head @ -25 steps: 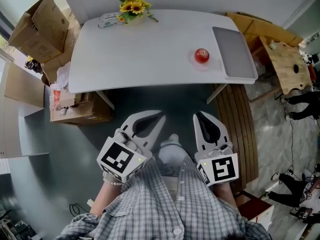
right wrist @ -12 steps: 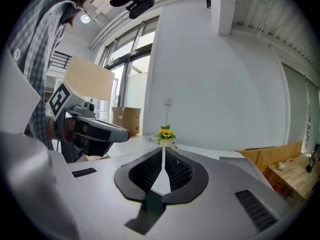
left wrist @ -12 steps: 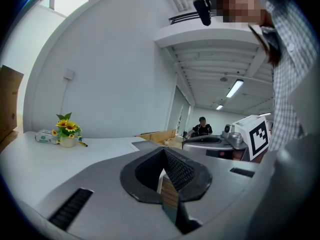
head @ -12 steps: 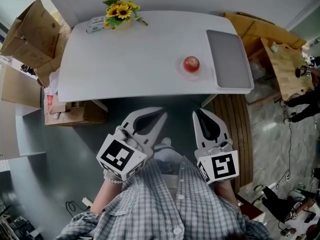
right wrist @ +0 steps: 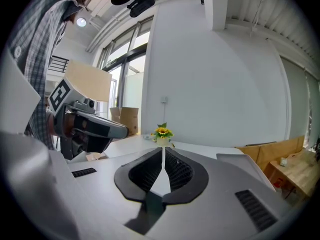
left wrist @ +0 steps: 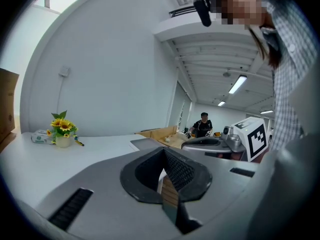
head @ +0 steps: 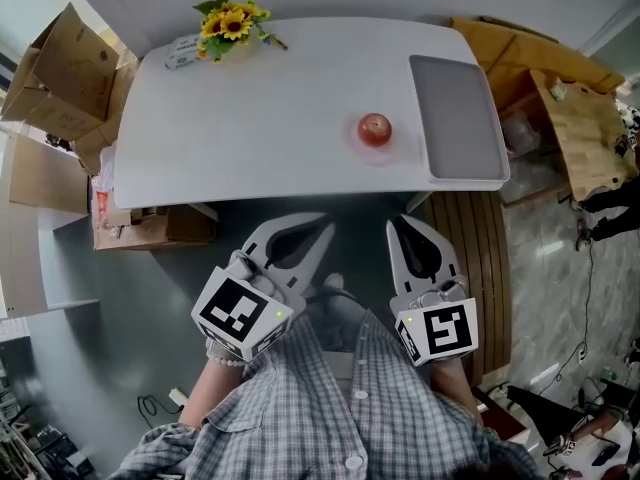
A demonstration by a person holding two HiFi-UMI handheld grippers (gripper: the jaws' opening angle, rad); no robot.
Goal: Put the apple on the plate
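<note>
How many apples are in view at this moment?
1. The red round apple sits on the white table, near its front edge and just left of the grey rectangular tray. No other apple shows in any view.

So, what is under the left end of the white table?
A cardboard box pokes out below the front edge of the white table; the table covers the box's far part.

The white worktop [head: 250,118] has rounded corners. A red apple [head: 375,128] sits right of its middle, towards the near edge. A flat grey tray [head: 458,116] lies lengthwise at the right end, close beside the apple but apart from it. Sunflowers [head: 228,23] stand at the far left corner, with a pale packet [head: 182,52] just beside them
</note>
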